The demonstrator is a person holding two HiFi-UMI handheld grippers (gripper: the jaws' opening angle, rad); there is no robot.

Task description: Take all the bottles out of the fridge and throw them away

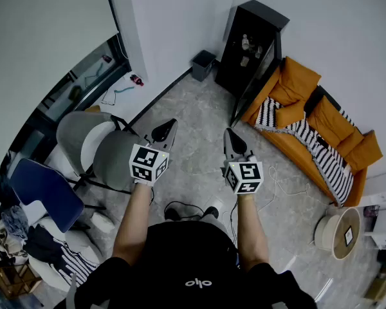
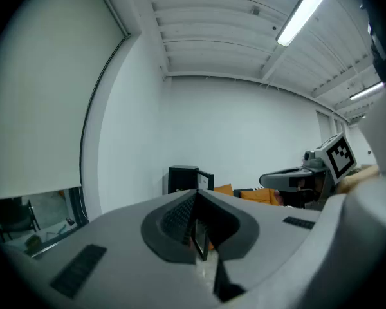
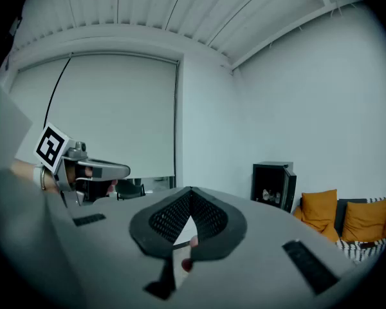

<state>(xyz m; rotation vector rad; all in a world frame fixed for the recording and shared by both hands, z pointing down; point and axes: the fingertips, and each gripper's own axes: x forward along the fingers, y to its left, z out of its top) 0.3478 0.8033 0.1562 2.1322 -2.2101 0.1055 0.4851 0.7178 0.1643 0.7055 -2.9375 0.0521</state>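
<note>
Grippers first, both seen from the head camera with the person standing on a bare floor. At left, the left gripper [image 1: 169,127] was held about level with its jaws pressed together and nothing between them. Its own view showed the closed tips against a white wall.

At about one o'clock from it, against that wall, stood a small dark bin [image 1: 203,63].

Right of centre, the right gripper [image 1: 229,137] was also level, with its jaws together and empty.

The black fridge [image 1: 248,50] stood at roughly twelve to one o'clock from the right gripper and nearer two o'clock from the left. It was well apart from both, across open floor. Its door hung open on the side toward the orange sofa [image 1: 309,124], so the opening faced the person.

The bottles [image 1: 246,44] showed as a few pale shapes on an upper shelf. They seemed to stand upright but were too small to be sure.

The right gripper looked the nearer and the more squarely lined up with the opening. Neither could reach yet, so a walk forward seemed to be needed first.
</note>
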